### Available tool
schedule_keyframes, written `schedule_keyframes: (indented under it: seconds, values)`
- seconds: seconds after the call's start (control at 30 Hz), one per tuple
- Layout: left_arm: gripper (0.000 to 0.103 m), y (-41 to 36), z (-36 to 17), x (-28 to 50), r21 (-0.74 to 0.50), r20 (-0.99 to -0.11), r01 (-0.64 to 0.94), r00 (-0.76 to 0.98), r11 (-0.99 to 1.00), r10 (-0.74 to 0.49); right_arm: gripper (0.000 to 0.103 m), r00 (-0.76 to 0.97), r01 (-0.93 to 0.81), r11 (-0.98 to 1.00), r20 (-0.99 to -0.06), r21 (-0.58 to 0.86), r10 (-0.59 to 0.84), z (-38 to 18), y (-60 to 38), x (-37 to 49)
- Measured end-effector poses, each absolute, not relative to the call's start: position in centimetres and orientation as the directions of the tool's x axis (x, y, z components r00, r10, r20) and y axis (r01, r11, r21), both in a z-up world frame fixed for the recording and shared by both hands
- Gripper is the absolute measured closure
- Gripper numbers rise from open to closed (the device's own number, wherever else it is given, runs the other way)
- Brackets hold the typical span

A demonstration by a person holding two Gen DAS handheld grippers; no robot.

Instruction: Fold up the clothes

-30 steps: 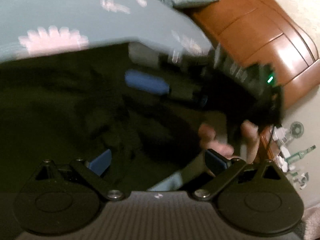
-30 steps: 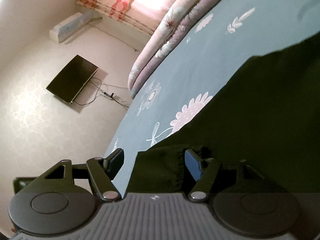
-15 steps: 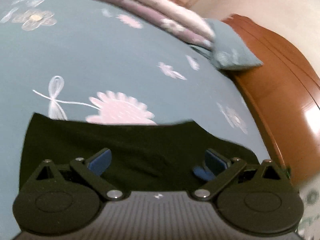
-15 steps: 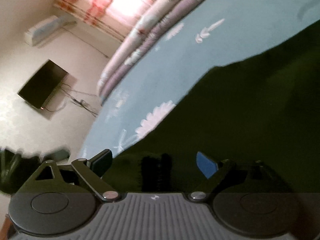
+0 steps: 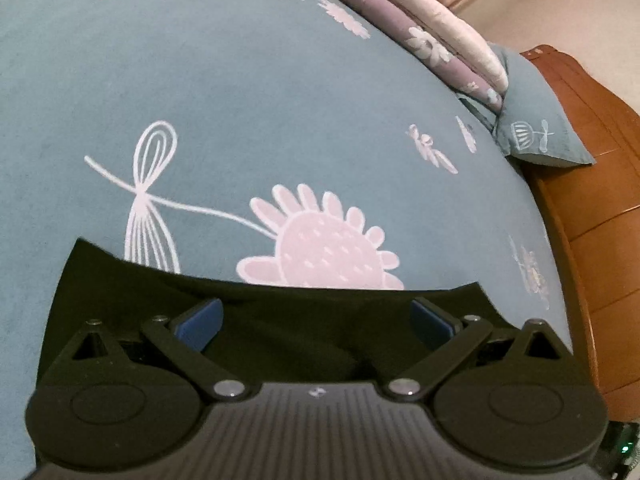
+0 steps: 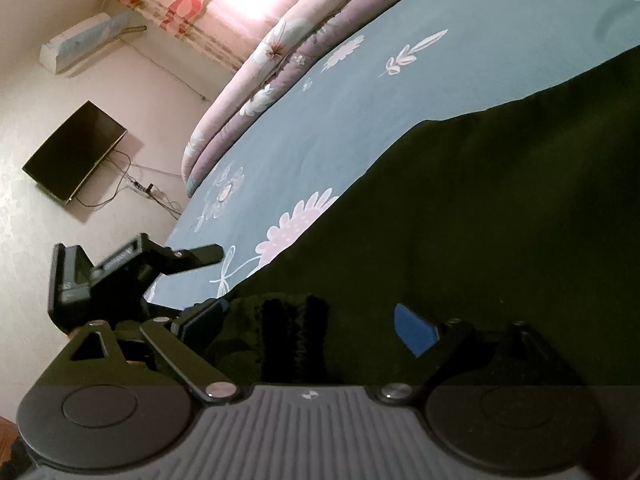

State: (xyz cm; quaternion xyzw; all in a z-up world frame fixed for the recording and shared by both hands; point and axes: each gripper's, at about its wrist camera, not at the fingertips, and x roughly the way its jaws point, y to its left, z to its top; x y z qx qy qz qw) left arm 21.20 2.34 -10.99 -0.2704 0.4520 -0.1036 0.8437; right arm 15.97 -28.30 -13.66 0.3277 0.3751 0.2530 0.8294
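Teal bedsheet [image 5: 248,92], printed with pale pink flowers and white line-drawn leaves, is covering the bed and filling most of both views. A rolled quilt [image 6: 280,52] in pink and lilac is lying along its far edge, and a wooden headboard [image 5: 592,208] is rising at the right of the left wrist view, with a teal pillow [image 5: 536,128] leaning against it.

Spreading flat across the sheet is a black garment [image 6: 500,208]; its cloth is looking matte and very dark, almost without detail, and its edge is running straight and diagonally across the right wrist view. In the left wrist view the same garment [image 5: 304,320] is showing a straight upper edge with a corner at each end, overlapping the bottom of a big pink flower. A small bunched, ribbed-looking fold is sitting near the right gripper's fingers.

The left gripper [image 5: 316,316] is hovering over the garment's edge with its blue-padded fingers spread wide, gripping nothing. The right gripper [image 6: 316,320] is likewise spread wide above the cloth, clasping nothing.

On the pale wall a dark flat screen [image 6: 74,152] is hanging with cables trailing below it.
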Motion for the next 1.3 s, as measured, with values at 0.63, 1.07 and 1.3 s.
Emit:
schedule_keyframes:
  seconds: [0.63,1.07,1.3]
  values:
    - [0.004,5.1,-9.1,22.3,-0.542,-0.698,-0.099,0.606,0.835,-0.381,0.003,0.589,-0.196,0.666,-0.457,0.719,0.666,-14.0,-28.5,15.7]
    - [0.004,8.8,-10.9,21.6,-0.556,-0.699,-0.174,0.628,0.813,-0.343,0.0,0.59,-0.207,0.672,-0.457,0.711,0.666,-14.0,-28.5,15.6]
    - [0.004,8.8,-9.6,21.0,-0.565,-0.685,-0.135,0.627,0.814,-0.371,0.0,0.589,-0.212,0.681,-0.465,0.701,0.661,-13.8,-28.4,15.5]
